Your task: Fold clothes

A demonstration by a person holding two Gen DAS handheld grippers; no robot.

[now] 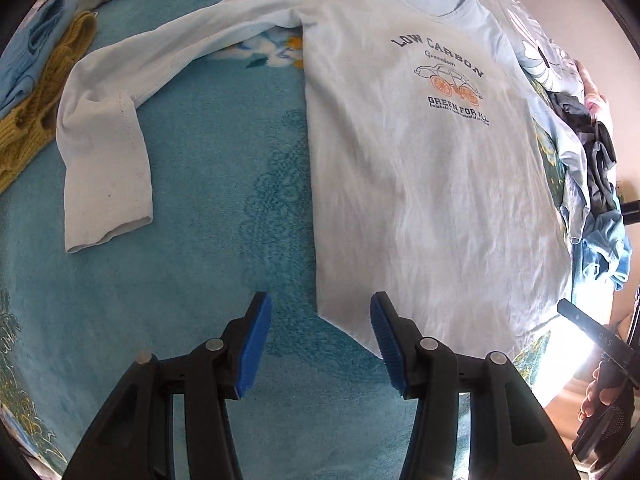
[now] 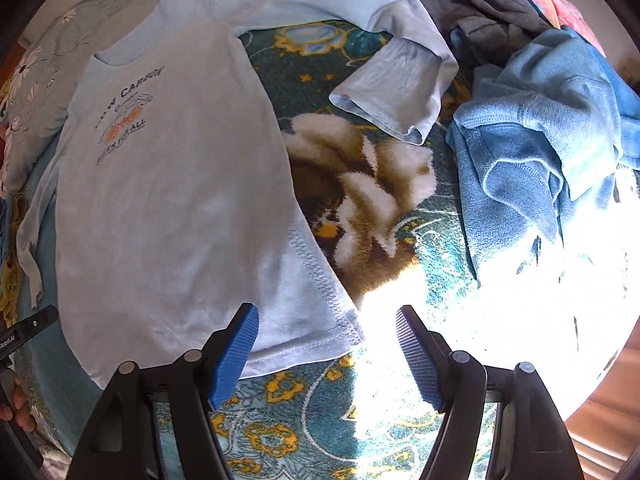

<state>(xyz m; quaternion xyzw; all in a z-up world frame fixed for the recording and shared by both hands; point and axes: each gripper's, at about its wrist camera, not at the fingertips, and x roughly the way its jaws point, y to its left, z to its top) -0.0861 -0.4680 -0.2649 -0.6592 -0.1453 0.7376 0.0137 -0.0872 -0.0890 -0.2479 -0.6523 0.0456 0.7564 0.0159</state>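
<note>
A pale blue long-sleeved shirt (image 1: 420, 184) with "LOW CARBON" print lies flat, front up, on a turquoise blanket (image 1: 208, 248). Its one sleeve (image 1: 108, 168) bends down at the left. My left gripper (image 1: 320, 340) is open and empty, hovering just above the shirt's near left hem corner. In the right wrist view the shirt (image 2: 172, 200) fills the left side; its other sleeve (image 2: 400, 92) lies bent on the blanket. My right gripper (image 2: 328, 352) is open and empty, just above the shirt's near right hem corner (image 2: 344, 332).
A mustard knit (image 1: 36, 120) and a blue garment (image 1: 36, 40) lie at the far left. A pile with a blue fleece (image 2: 540, 140) and dark grey clothes (image 2: 480, 0) sits right of the shirt. Bright sunlight washes out the blanket's near right part (image 2: 500, 320).
</note>
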